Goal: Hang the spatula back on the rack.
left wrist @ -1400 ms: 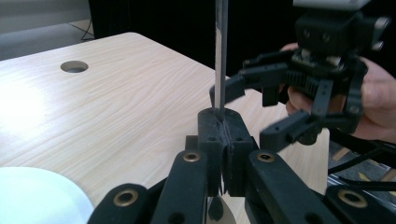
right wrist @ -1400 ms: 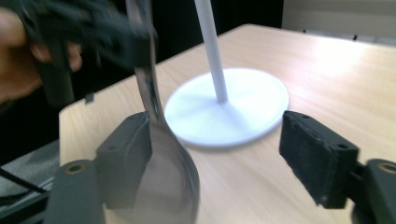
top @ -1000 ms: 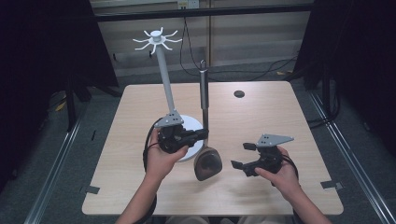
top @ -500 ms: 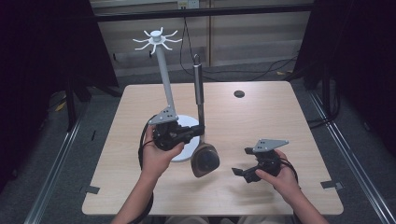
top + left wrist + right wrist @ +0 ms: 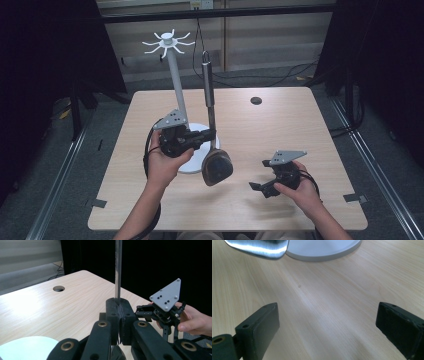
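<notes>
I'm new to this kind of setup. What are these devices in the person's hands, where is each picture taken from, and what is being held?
A person sits at a wooden table with a hand-held two-jaw gripper in each hand. The high view looks down from above; each gripper view comes from a camera riding on that gripper. The left gripper is shut on the thin metal shaft of a long-handled spatula, held upright, blade down. Behind it stands a white hanging rack on a round base. The right gripper has its jaws wide open over bare table, holding nothing.
</notes>
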The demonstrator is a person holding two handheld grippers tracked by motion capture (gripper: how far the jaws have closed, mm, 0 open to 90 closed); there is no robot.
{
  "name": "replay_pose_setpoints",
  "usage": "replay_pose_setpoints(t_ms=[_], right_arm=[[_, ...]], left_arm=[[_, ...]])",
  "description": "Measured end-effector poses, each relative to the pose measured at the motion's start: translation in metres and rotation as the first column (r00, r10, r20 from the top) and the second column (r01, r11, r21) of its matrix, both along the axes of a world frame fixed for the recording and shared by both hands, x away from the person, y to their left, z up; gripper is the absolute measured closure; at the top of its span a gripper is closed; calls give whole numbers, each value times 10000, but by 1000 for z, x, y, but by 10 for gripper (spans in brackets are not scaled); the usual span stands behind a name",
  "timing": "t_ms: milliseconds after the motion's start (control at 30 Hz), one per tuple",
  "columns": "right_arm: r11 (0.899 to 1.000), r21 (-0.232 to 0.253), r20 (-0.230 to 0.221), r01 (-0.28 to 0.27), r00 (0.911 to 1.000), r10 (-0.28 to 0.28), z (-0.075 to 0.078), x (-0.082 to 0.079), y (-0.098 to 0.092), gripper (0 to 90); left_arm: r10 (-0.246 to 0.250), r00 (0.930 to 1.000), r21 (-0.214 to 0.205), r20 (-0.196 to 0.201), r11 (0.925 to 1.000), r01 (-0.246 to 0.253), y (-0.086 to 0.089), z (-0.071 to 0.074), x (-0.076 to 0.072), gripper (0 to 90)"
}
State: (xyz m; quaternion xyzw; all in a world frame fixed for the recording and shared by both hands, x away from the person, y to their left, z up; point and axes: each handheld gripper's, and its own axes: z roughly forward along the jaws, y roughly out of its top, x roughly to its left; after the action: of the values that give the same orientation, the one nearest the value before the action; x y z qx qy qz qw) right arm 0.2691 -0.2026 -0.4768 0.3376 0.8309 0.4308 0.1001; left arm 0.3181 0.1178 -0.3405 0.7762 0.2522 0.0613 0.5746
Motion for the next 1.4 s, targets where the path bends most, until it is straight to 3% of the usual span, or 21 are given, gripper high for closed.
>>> replay_pose_setpoints(t_ms=[100, 467, 967, 1400], right_arm=[[10000, 43, 12, 15, 10000, -15, 0, 0, -1, 45], [10000, 51, 65, -23, 10000, 23, 1, -1, 0, 45], [10000, 76, 41, -56, 10000, 55, 2, -2, -1, 45], [10000, 23, 67, -55, 10000, 55, 1, -2, -2, 45]], left_arm=[[112, 9999, 87, 84, 9999, -113, 2, 2, 0, 884], [412, 9990, -223, 147, 9989, -408, 10, 6, 3, 884], [1022, 9947, -523, 114, 9935, -1015, 22, -5, 7, 884], [1520, 9884, -354, 67, 9878, -1517, 28, -15, 13, 883]])
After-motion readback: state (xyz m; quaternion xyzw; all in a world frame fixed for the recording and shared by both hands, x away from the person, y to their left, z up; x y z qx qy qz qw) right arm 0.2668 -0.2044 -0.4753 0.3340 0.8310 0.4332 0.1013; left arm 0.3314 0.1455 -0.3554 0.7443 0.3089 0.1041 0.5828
